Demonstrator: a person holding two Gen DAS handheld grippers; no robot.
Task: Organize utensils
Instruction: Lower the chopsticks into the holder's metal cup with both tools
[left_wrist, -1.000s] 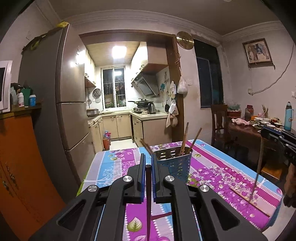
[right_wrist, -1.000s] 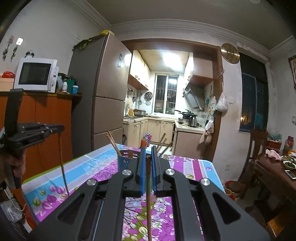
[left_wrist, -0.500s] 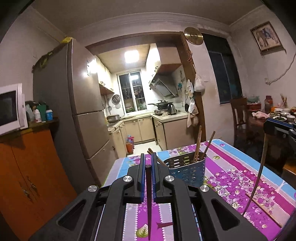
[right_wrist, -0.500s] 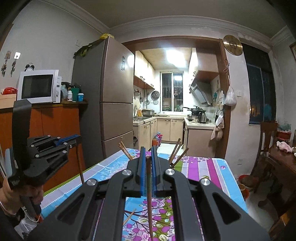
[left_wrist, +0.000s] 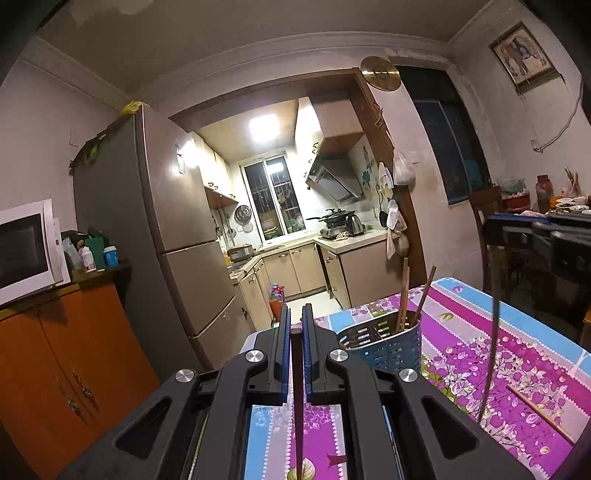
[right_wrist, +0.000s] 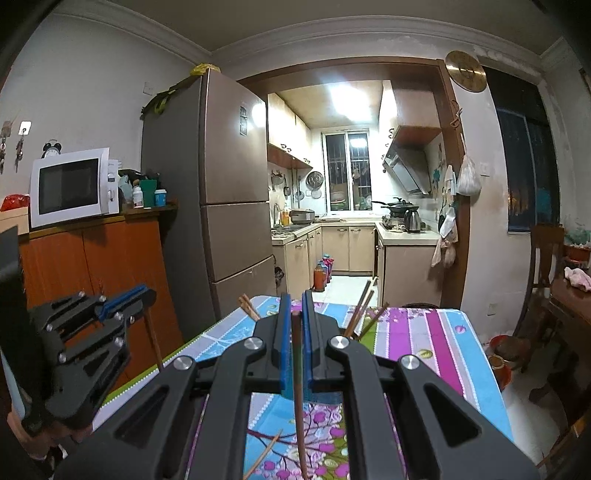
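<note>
- My left hand-held gripper (left_wrist: 294, 334) is clenched on one dark chopstick (left_wrist: 297, 398) that hangs near-vertical; my right hand-held gripper (right_wrist: 294, 319) grasps another chopstick (right_wrist: 298, 387) the same way.
- The blue holder (left_wrist: 382, 349) stands on the desk (left_wrist: 517, 332) ahead-right of my left, the nearer one.
- I count about four sticks inside, two loose.
</note>
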